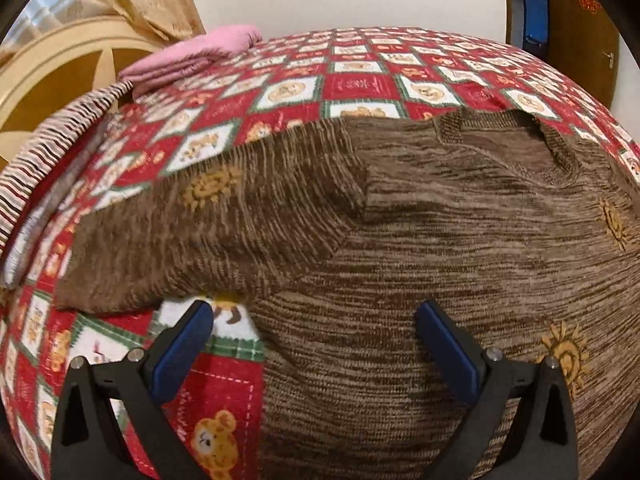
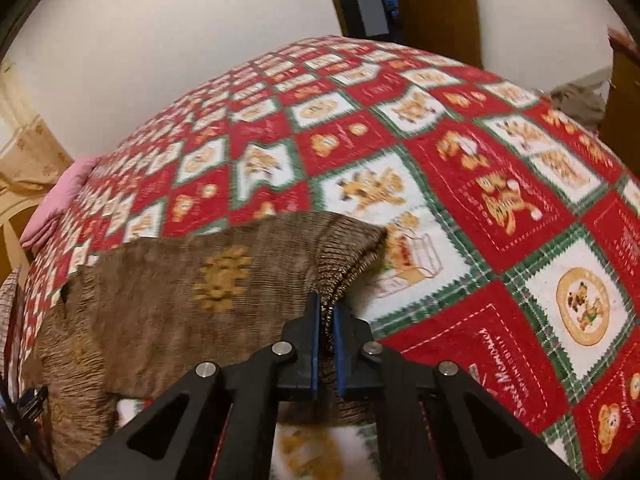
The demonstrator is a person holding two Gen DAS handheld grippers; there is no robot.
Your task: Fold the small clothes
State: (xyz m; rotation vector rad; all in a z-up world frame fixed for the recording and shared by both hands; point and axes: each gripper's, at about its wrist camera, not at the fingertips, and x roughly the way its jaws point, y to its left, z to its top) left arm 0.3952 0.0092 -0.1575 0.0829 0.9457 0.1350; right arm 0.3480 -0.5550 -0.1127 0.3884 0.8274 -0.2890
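A small brown knitted sweater (image 1: 460, 240) with yellow sun motifs lies flat on the red patchwork bedspread (image 1: 352, 80). Its left sleeve (image 1: 208, 232) lies spread out to the left. My left gripper (image 1: 314, 316) is open, hovering over the sweater's left side edge, holding nothing. In the right wrist view my right gripper (image 2: 327, 312) is shut on the cuff end of the other sleeve (image 2: 224, 276), lifting it a little off the bedspread (image 2: 500, 220).
A folded pink cloth (image 1: 192, 56) lies at the far left of the bed. A striped pillow (image 1: 48, 160) sits on the left edge. A wooden headboard and curtain stand behind. A door (image 2: 432, 4) is at the far side.
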